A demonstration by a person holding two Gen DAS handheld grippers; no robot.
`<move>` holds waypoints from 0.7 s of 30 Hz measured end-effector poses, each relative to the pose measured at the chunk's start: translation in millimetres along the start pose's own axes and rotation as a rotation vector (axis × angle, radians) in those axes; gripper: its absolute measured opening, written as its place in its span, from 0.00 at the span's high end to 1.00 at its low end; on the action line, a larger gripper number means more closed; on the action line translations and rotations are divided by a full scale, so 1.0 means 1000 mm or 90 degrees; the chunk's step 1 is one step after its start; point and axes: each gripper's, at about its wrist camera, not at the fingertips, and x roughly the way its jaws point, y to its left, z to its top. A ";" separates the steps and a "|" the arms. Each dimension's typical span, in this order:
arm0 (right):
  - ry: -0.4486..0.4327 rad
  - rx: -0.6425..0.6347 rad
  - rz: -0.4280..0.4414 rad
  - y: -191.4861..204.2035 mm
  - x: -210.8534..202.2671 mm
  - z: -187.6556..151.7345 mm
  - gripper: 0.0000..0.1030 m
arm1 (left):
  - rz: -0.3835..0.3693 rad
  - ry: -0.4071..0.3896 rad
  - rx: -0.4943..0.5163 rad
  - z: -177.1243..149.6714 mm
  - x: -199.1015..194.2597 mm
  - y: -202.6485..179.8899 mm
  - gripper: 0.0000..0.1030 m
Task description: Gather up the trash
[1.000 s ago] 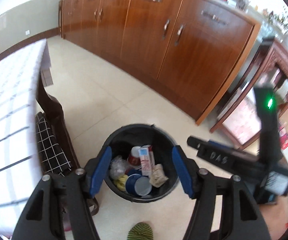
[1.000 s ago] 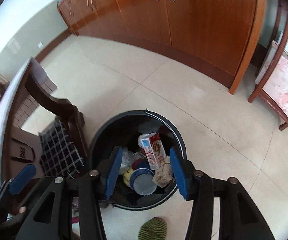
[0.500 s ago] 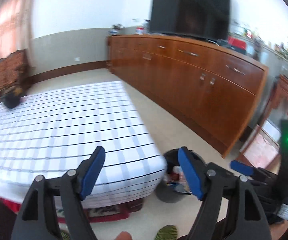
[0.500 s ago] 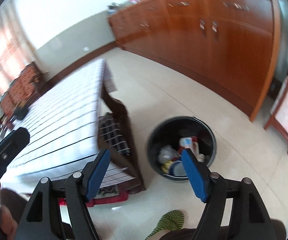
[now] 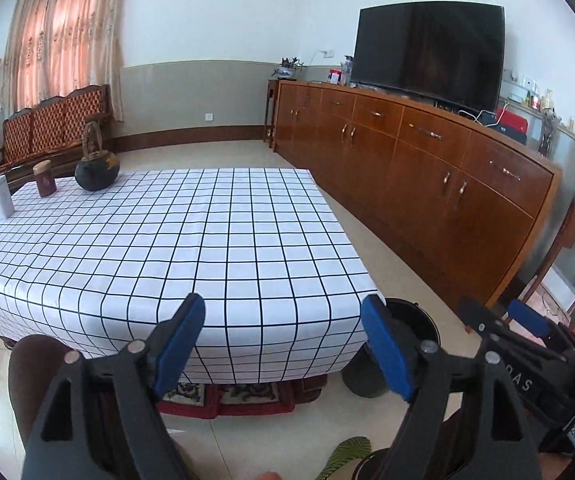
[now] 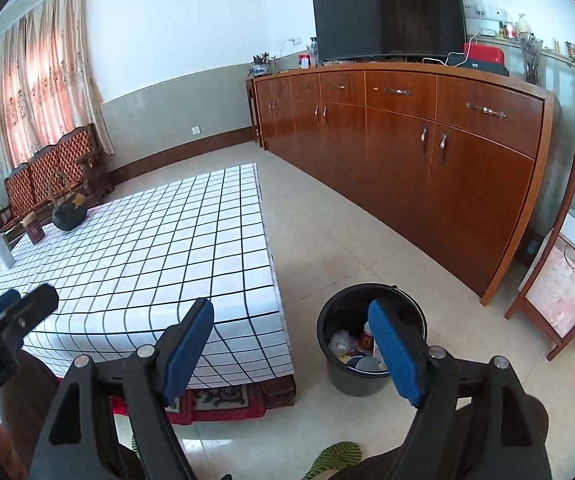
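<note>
A black trash bucket stands on the floor by the table's near right corner, with cups, a carton and wrappers inside. In the left wrist view the bucket is mostly hidden behind the right finger. My left gripper is open and empty, held above the near edge of the checked tablecloth. My right gripper is open and empty, between the table corner and the bucket. The right gripper also shows in the left wrist view, and the left gripper in the right wrist view.
On the table's far left stand a black teapot, a brown canister and a white box. A long wooden sideboard with a TV runs along the right. A wooden stand is beside it. A bench is at the back.
Both grippers have risen and pulled back from right over the bucket, tilting up to face the room. The table top and far wall have come into view. Both stay open.
</note>
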 end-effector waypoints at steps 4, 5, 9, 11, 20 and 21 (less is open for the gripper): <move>-0.009 -0.010 -0.017 0.004 -0.005 -0.002 0.21 | -0.002 -0.002 0.015 -0.004 -0.005 0.006 0.21; -0.011 -0.013 -0.019 0.005 -0.006 -0.002 0.21 | -0.005 -0.002 0.011 -0.004 -0.006 0.007 0.21; -0.019 -0.010 -0.023 0.004 -0.011 0.000 0.21 | -0.011 -0.004 0.008 -0.006 -0.012 0.007 0.21; -0.020 -0.013 -0.029 0.004 -0.012 0.000 0.21 | -0.011 -0.004 0.013 -0.007 -0.013 0.005 0.21; -0.006 -0.015 -0.027 0.002 -0.007 -0.005 0.21 | -0.012 0.009 0.012 -0.010 -0.010 0.003 0.21; -0.005 -0.014 -0.026 0.002 -0.007 -0.005 0.21 | -0.012 0.010 0.011 -0.010 -0.010 0.003 0.21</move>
